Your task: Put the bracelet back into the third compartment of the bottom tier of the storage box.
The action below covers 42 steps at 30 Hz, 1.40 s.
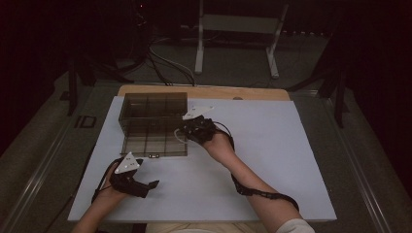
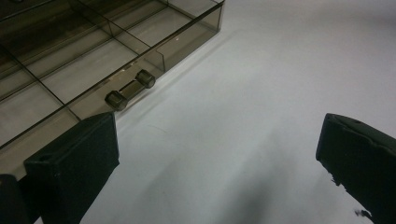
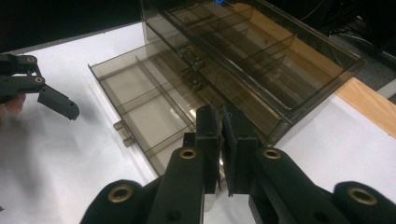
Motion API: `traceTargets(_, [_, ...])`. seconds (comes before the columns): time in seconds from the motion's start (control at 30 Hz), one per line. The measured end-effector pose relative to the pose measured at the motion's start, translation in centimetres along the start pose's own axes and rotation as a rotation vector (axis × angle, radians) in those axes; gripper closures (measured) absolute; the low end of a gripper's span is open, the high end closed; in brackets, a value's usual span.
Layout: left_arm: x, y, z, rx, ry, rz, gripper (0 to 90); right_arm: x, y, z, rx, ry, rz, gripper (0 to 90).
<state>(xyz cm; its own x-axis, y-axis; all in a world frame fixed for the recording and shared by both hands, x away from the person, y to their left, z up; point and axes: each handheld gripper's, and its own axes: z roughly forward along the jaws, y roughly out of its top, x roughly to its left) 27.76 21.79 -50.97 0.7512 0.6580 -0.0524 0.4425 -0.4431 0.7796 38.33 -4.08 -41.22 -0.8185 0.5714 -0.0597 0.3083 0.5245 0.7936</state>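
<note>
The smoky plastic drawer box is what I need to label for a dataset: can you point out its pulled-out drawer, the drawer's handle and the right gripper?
pulled-out drawer (image 3: 140, 100), right gripper view, a floor compartment
drawer's handle (image 2: 130, 88), left gripper view, middle of the bar
right gripper (image 3: 221, 140), right gripper view, between the closed fingertips

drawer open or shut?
Open: the drawer sticks out from the box toward the person, its empty compartments exposed, handle well clear of the box.
</note>
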Motion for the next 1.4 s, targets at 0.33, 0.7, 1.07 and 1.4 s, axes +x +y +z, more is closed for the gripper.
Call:
traceTargets(0.33, [0.1,0.0,0.0,0.000,-0.001,0.002,0.7,0.6,0.2,1.6,0.015,0.019,-0.005,85.7])
traceTargets(0.7, [0.0,0.0,0.0,-0.003,-0.002,0.000,0.7,1.0,0.4,2.7,0.029,0.025,-0.018,85.6])
traceTargets(1.07, [0.1,0.0,0.0,-0.002,-0.002,-0.001,0.7,1.5,-0.2,4.3,0.039,0.029,0.004,85.6])
traceTargets(1.4, [0.1,0.0,0.0,-0.006,-0.002,-0.003,0.7,1.6,-1.3,5.7,0.070,0.036,0.023,85.6])
